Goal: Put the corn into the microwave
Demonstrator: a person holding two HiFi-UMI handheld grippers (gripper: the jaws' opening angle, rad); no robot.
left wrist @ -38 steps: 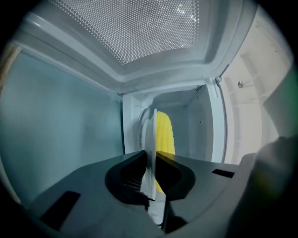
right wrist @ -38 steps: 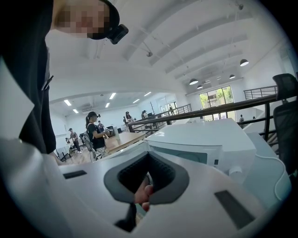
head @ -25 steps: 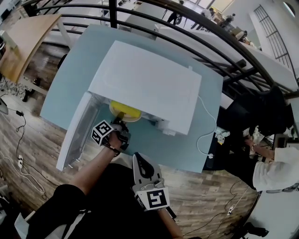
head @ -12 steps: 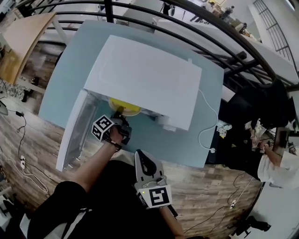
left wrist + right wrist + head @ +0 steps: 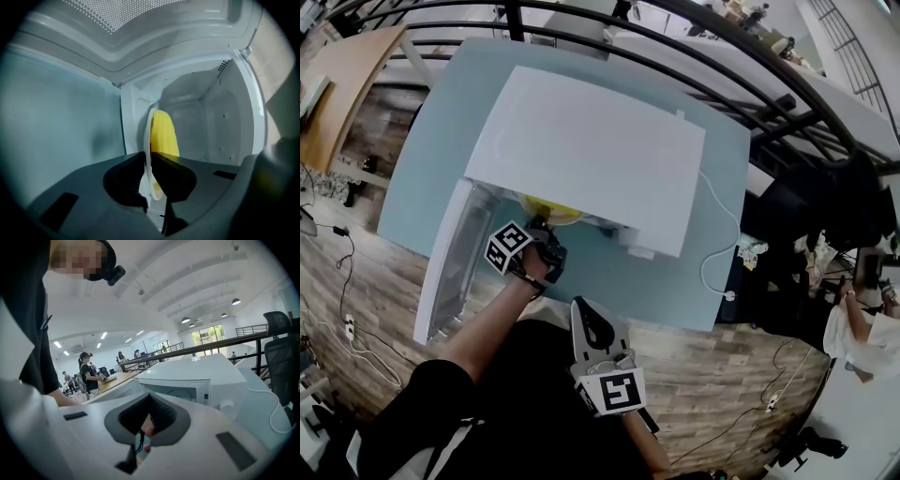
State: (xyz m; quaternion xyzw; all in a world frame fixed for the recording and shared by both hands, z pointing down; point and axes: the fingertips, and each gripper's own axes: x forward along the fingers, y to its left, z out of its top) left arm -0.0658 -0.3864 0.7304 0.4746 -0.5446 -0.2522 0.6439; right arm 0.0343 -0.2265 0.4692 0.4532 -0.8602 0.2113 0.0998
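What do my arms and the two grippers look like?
The left gripper is dark grey, the right gripper white with dark-lined jaws. Each carries a cube with black-and-white square markers. A black short sleeve ends above the bare left forearm.

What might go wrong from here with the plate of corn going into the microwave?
The left gripper pinches only the thin rim of the plate, so a small roll of the wrist may tip it and let the corn slide off. The plate is only at the mouth of the microwave, so it may catch the frame or the open door beside the arm.
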